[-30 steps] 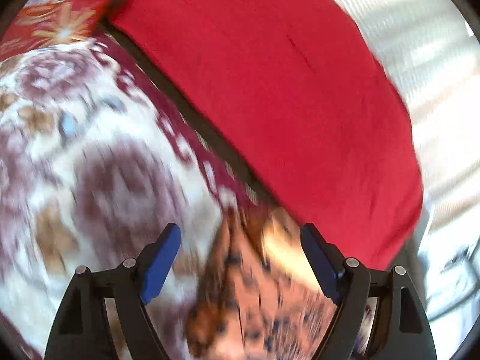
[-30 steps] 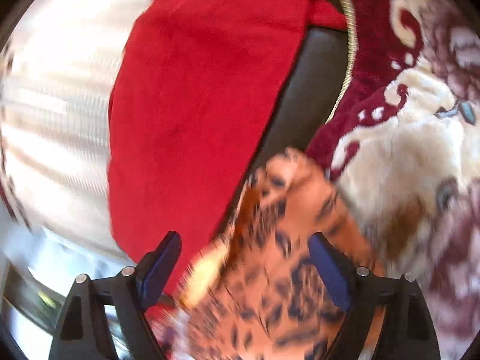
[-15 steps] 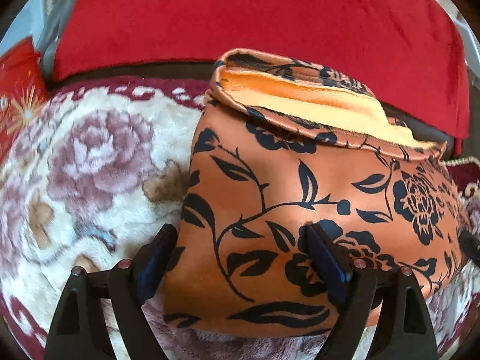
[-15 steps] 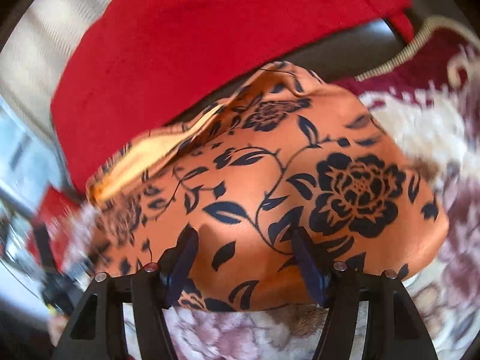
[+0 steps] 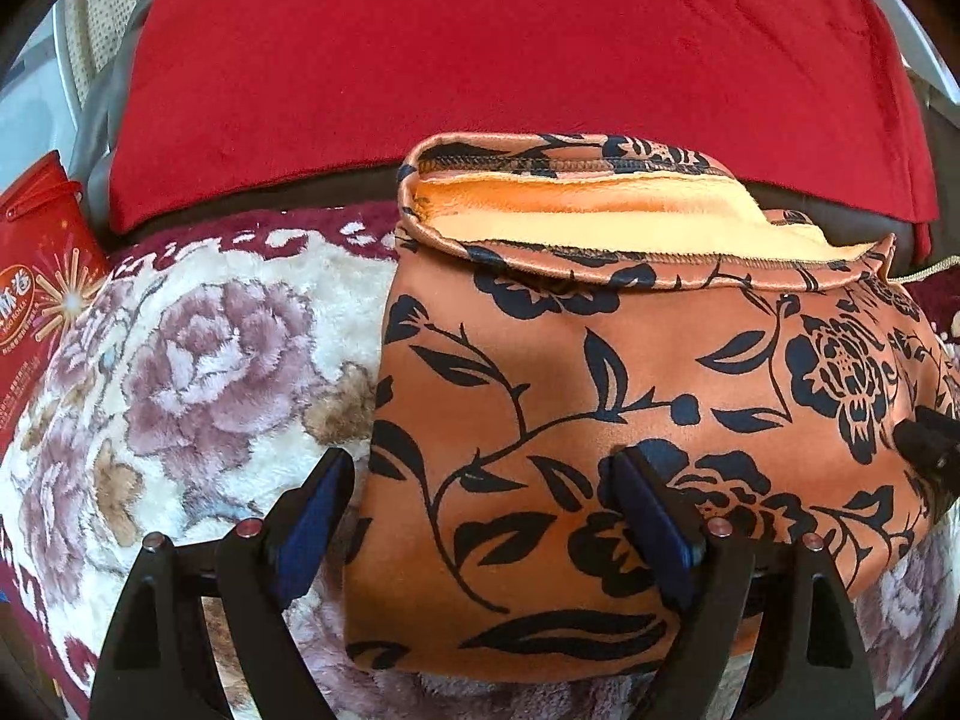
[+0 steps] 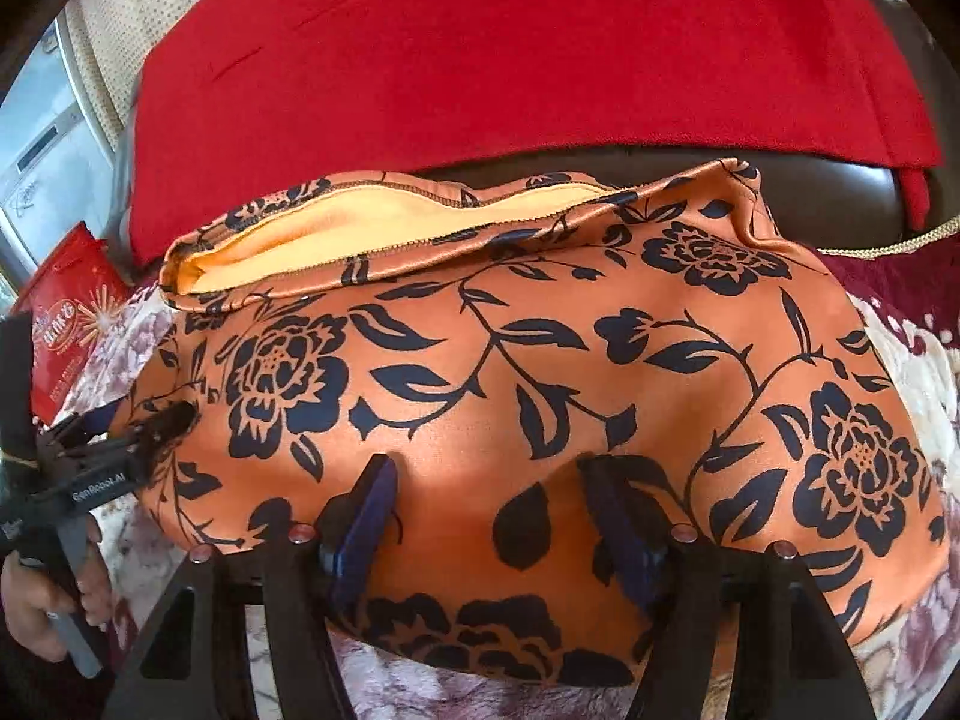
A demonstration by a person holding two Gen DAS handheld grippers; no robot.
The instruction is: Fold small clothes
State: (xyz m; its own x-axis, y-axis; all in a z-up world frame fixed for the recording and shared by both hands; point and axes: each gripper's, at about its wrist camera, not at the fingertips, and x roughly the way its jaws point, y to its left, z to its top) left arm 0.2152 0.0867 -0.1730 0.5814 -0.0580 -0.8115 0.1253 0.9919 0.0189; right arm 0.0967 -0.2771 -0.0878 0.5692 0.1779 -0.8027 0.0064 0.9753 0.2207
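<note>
An orange garment with black flower print (image 5: 600,372) lies on a plush floral blanket (image 5: 180,360); its waistband opening faces the far side and shows a pale orange lining. It also fills the right wrist view (image 6: 540,360). My left gripper (image 5: 480,510) is open, its fingers straddling the garment's near left edge. My right gripper (image 6: 486,516) is open, its fingers resting on the near edge with cloth bulging between them. The left gripper also shows at the left of the right wrist view (image 6: 138,432), at the garment's left corner.
A red velvet cloth (image 5: 480,60) covers the dark sofa back behind the garment. A red printed bag (image 5: 42,300) stands at the left, also seen in the right wrist view (image 6: 66,324). A pale curtain and window are at the far left.
Both grippers swung from a blurred sideways view to face the garment, which now lies spread flat on the blanket. In the last half second both grippers have barely moved.
</note>
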